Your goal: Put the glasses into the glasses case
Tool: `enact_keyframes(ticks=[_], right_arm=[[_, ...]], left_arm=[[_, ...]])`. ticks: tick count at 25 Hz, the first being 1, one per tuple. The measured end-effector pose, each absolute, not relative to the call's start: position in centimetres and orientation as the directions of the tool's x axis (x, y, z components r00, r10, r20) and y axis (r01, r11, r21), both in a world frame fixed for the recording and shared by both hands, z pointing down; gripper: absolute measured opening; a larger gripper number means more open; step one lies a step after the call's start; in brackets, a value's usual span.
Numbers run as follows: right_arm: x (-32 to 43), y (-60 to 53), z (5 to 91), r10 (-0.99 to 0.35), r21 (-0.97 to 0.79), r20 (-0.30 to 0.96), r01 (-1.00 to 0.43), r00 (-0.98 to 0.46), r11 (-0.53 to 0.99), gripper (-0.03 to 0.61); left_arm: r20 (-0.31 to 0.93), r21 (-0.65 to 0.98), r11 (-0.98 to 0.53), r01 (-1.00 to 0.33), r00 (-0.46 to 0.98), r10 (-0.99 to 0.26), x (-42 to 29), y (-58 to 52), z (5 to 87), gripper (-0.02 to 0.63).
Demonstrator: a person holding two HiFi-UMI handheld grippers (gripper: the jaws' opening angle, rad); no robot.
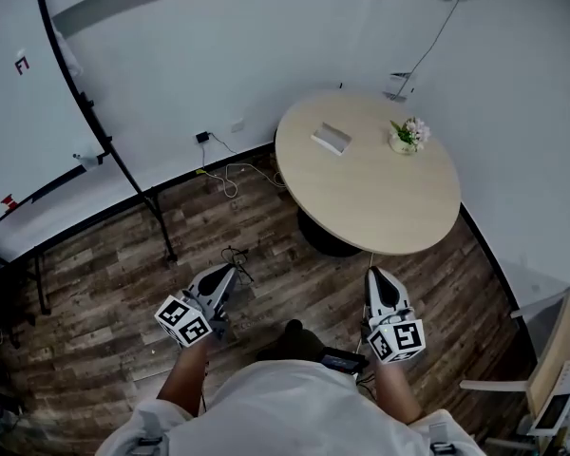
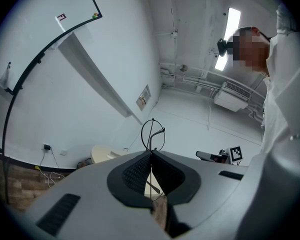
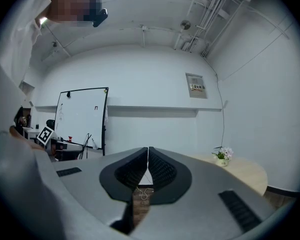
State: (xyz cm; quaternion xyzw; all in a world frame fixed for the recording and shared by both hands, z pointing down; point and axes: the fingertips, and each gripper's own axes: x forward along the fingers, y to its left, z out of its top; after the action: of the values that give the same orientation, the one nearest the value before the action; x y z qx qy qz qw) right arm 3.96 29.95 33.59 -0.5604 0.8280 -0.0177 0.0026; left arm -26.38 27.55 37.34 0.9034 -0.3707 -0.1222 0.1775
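Observation:
Thin black wire-framed glasses (image 2: 153, 133) stick up from between the jaws of my left gripper (image 2: 151, 154), which is shut on one of their arms. In the head view the left gripper (image 1: 227, 274) is held low near my body over the floor, and the glasses (image 1: 237, 255) show as thin wire at its tip. The pale glasses case (image 1: 331, 139) lies on the far side of the round table (image 1: 380, 198), well ahead of both grippers. My right gripper (image 1: 377, 276) hovers near the table's front edge, and its jaws (image 3: 148, 152) are shut with nothing between them.
A small pot of pink flowers (image 1: 407, 136) stands on the table to the right of the case. A whiteboard on a black stand (image 1: 38, 112) is at the left. Cables (image 1: 230, 177) lie on the wooden floor by the wall. A chair (image 1: 541, 369) is at the right.

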Motion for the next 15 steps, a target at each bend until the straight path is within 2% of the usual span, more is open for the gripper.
enact_keyframes(ticks=[8, 15], right_arm=[[5.3, 18.3, 35.6, -0.919, -0.07, -0.018, -0.916, -0.395, 0.395, 0.025], [8.8, 5.6, 33.7, -0.908, -0.073, -0.06, -0.905, -0.415, 0.419, 0.025]], left_arm=[[-0.059, 0.396, -0.635, -0.664, 0.671, -0.739, -25.2, 17.6, 38.3, 0.021], [-0.062, 0.376, -0.619, -0.689, 0.648, -0.759, -22.5, 5.8, 35.2, 0.021]])
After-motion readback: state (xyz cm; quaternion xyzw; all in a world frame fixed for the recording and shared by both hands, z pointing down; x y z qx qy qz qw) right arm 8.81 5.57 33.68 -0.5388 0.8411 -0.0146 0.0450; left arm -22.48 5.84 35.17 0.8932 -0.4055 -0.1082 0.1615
